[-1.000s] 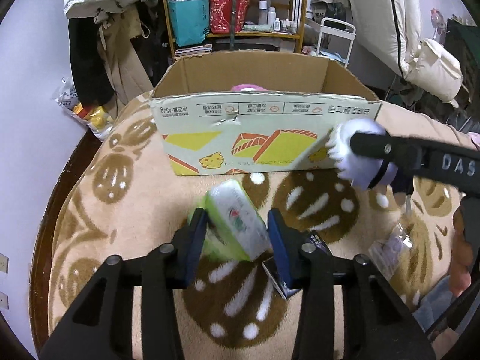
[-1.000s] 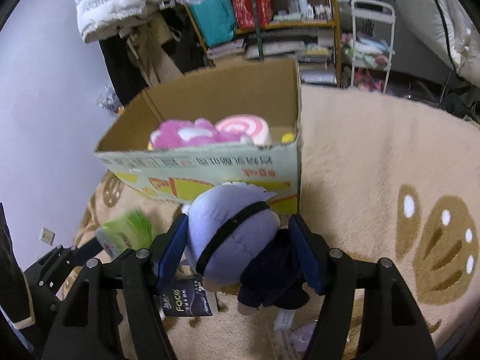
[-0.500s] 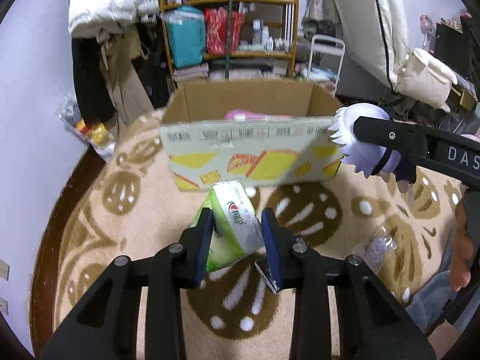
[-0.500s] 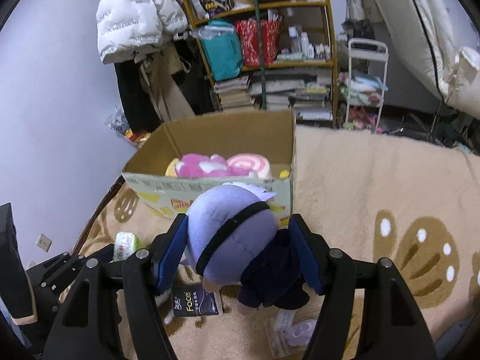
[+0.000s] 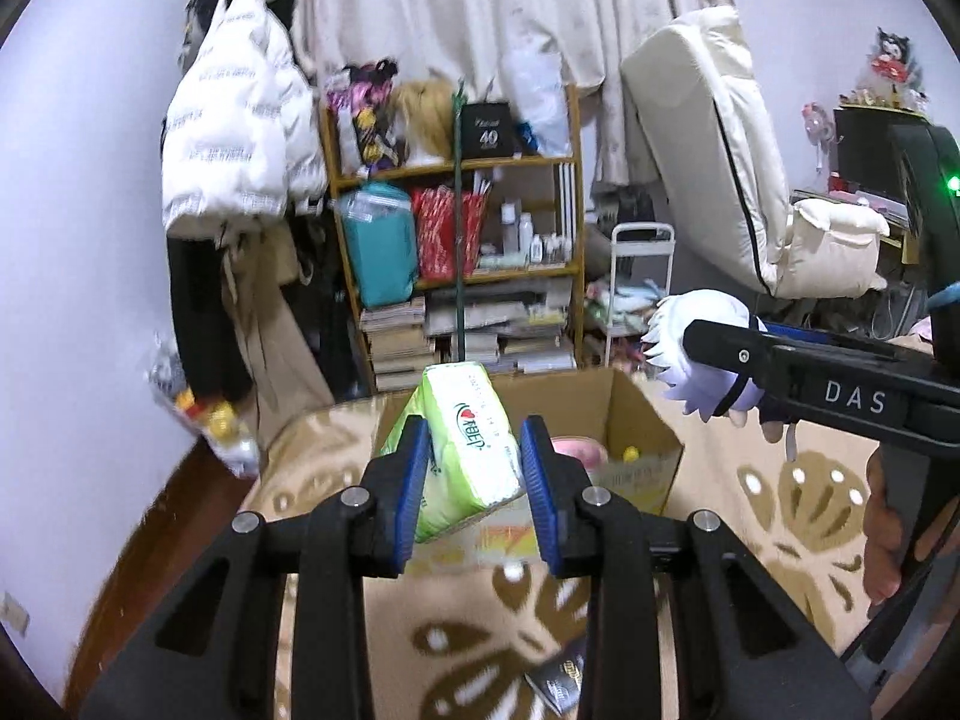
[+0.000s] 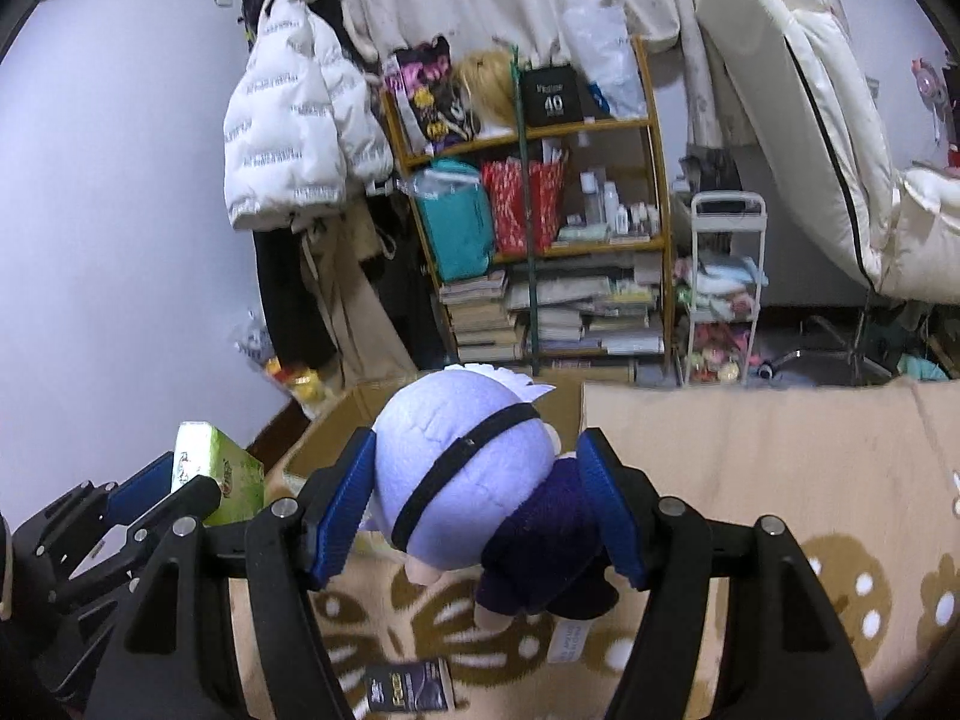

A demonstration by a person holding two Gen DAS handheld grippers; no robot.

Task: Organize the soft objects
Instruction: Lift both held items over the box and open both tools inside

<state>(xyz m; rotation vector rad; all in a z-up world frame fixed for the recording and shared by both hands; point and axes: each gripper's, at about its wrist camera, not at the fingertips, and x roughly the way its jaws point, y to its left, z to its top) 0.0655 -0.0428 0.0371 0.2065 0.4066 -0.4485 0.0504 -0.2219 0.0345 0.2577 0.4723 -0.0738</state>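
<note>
My left gripper [image 5: 474, 450] is shut on a green tissue pack [image 5: 465, 438], which hangs above the near edge of an open cardboard box [image 5: 636, 414]. The pack also shows at the left of the right wrist view, as the tissue pack [image 6: 216, 471] in the left gripper [image 6: 162, 480]. My right gripper [image 6: 477, 480] is shut on a plush doll [image 6: 462, 480] with a lavender head, a black band and a dark body. It hangs in front of the box [image 6: 336, 426]. From the left wrist view the doll [image 5: 702, 354] is to the right, above the box's right corner. A pink plush [image 5: 576, 450] lies inside the box.
The beige blanket [image 5: 750, 504] with brown prints lies under the box. A dark packet [image 6: 411, 684] lies on it near me. Behind stand a cluttered shelf [image 5: 456, 264], a white jacket [image 5: 240, 138], a small white cart [image 6: 720, 288] and a leaning mattress [image 5: 708, 150].
Both grippers have risen and tilted up, carrying the tissue pack off the blanket and the doll higher. The left jaws squeezed tighter on the pack. The box now sits lower in both views.
</note>
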